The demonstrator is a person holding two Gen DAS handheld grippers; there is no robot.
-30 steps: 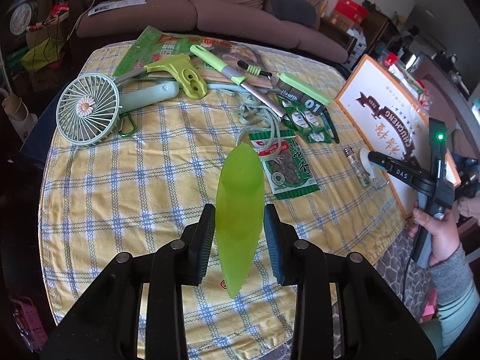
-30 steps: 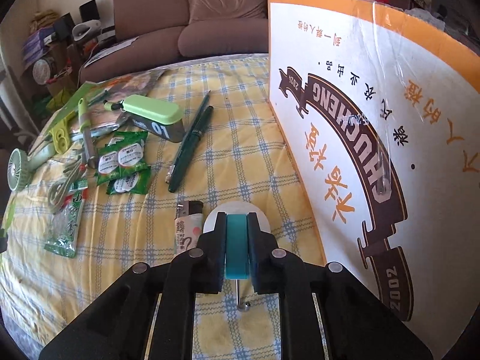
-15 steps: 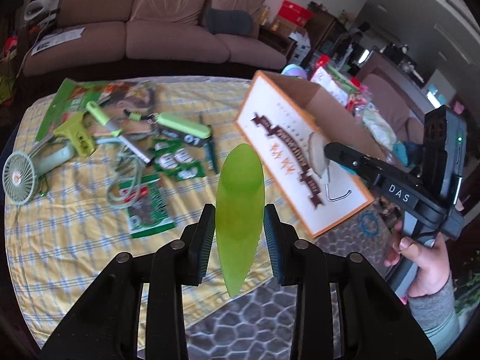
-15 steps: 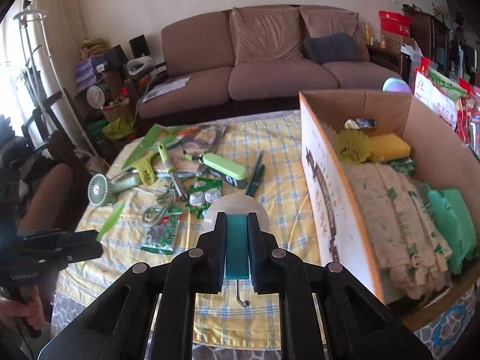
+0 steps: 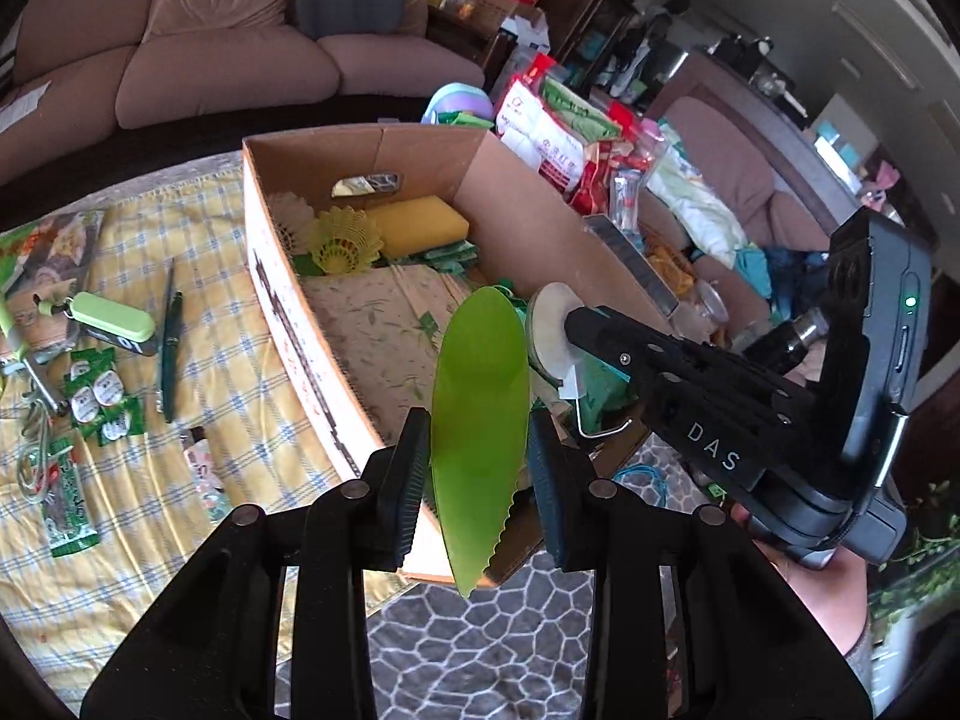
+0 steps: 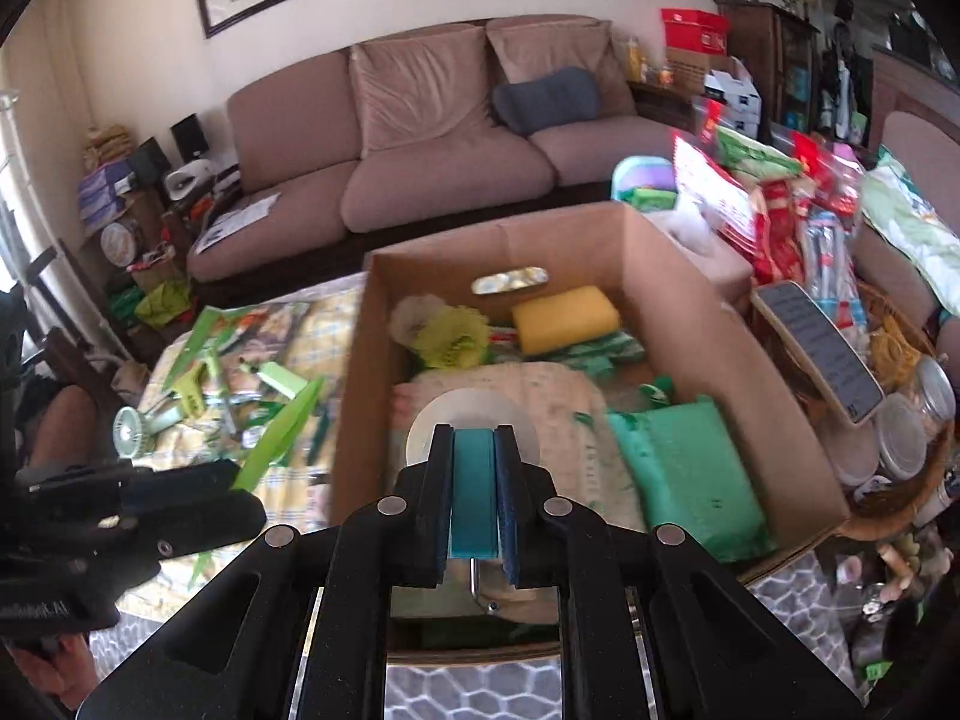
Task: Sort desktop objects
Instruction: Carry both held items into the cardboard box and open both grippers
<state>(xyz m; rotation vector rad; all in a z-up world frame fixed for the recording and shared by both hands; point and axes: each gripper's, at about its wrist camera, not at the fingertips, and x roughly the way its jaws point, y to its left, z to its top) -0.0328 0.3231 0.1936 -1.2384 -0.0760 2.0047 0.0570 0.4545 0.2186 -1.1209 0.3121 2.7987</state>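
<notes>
Two grips over the box

Nearest, my left gripper (image 5: 480, 450) is clamped on a green leaf-shaped blade (image 5: 480, 396), held upright above the box's near wall; my right gripper (image 6: 474, 492) is pinched tight on a teal hook (image 6: 474, 492) with a white disc (image 5: 552, 330), above the cardboard box (image 5: 534, 204). Inside I see a green pack (image 6: 684, 468), a yellow sponge (image 6: 564, 312) and shuttlecocks (image 5: 345, 240). Left, on the checked cloth (image 5: 228, 324), lie pens (image 5: 168, 348), sachets (image 5: 102, 402) and a green case (image 5: 111, 321); farther, the sofa (image 6: 432, 144).
</notes>
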